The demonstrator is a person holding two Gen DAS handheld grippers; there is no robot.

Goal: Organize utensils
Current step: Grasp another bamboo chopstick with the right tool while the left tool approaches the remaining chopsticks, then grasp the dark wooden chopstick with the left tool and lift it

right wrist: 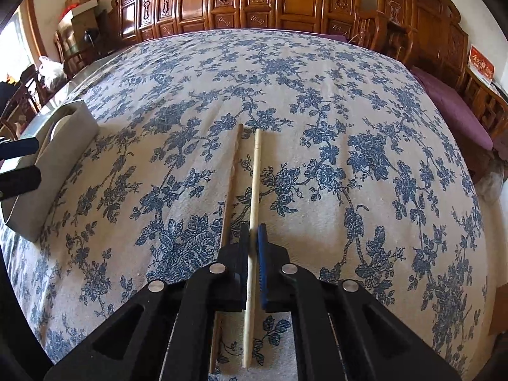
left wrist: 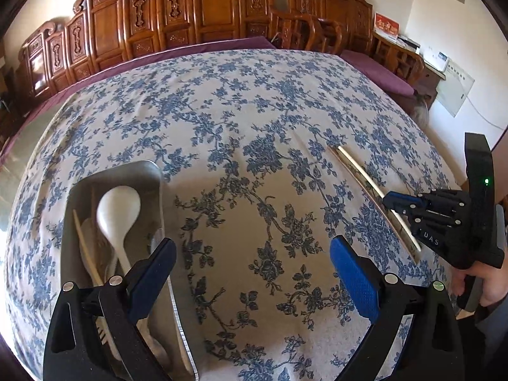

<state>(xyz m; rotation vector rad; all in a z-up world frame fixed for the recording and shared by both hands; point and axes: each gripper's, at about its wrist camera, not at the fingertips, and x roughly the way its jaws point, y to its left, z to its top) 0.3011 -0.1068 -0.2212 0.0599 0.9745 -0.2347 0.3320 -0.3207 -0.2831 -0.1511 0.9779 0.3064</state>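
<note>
the metal tray [left wrist: 152, 171] sits at the lower left of the left wrist view on the floral cloth of the worktop [left wrist: 254, 101], and it already holds a white spoon [left wrist: 118, 209], at least one pale chopstick [left wrist: 85, 247] and what looks like a fork low down by the fingers. so part of the sorting looks done.

two utensils are left out on the cloth, lying side by side and nearly parallel in the middle of the right wrist view: a pale chopstick [right wrist: 255, 171] and a darker brown chopstick [right wrist: 234, 165] just to its left. the right gripper [right wrist: 253, 238] has its fingers clamped on the pale chopstick near its lower end; whether it has lifted off the cloth i cannot tell. the brown one lies untouched beside the fingers.

the left gripper [left wrist: 254, 263] hangs with its fingers wide apart and nothing between them, its left finger over the tray's near edge.

my judgement: the task is well along, with this pair of chopsticks to be carried to the tray at the far left.
</note>
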